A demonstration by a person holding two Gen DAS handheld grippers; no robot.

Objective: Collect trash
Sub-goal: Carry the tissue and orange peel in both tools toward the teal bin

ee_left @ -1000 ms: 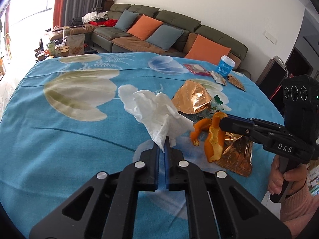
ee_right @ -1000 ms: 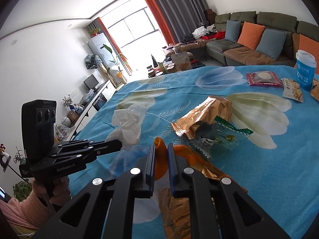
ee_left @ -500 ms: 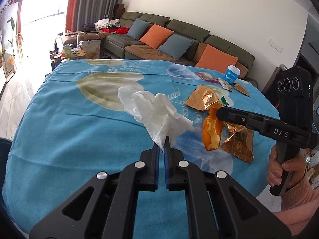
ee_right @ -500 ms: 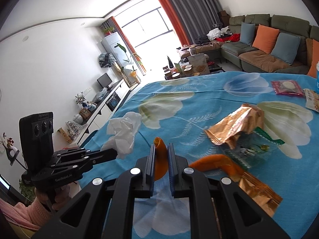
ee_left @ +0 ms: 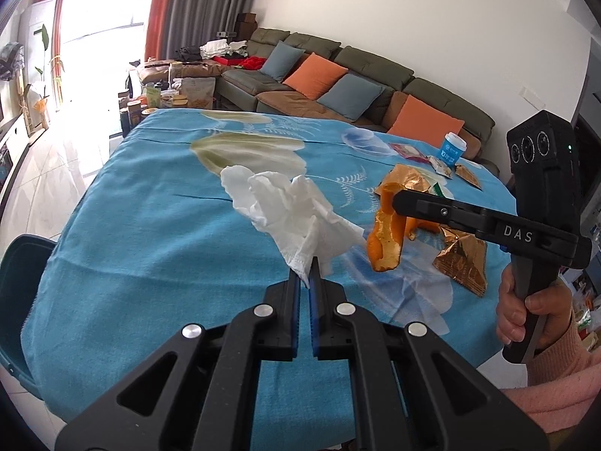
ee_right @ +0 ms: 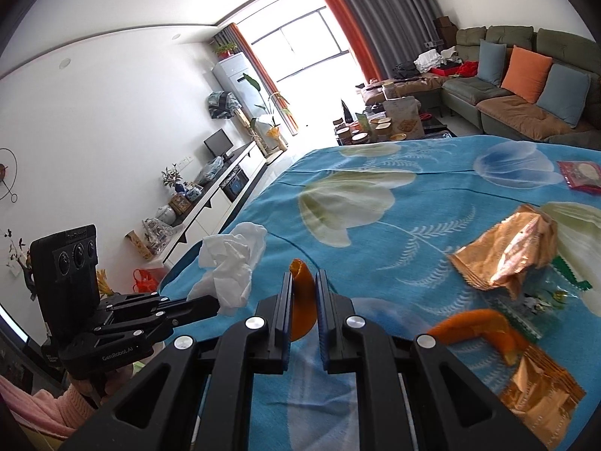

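My left gripper (ee_left: pixel 308 268) has its fingers closed on a corner of the crumpled white tissue (ee_left: pixel 289 206), which hangs lifted above the blue flowered surface (ee_left: pixel 150 233). My right gripper (ee_right: pixel 303 282) has its fingers clamped on a strip of orange peel (ee_right: pixel 302 300), also held clear. More orange peel (ee_right: pixel 484 329) and gold foil wrappers (ee_right: pixel 507 255) lie on the cloth to the right.

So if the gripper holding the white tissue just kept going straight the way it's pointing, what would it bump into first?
Probably the blue tablecloth. The left gripper, shut on the crumpled tissue, points down over bare cloth, left of the orange peel. Nothing else seems to lie ahead, though depth is hard to judge.
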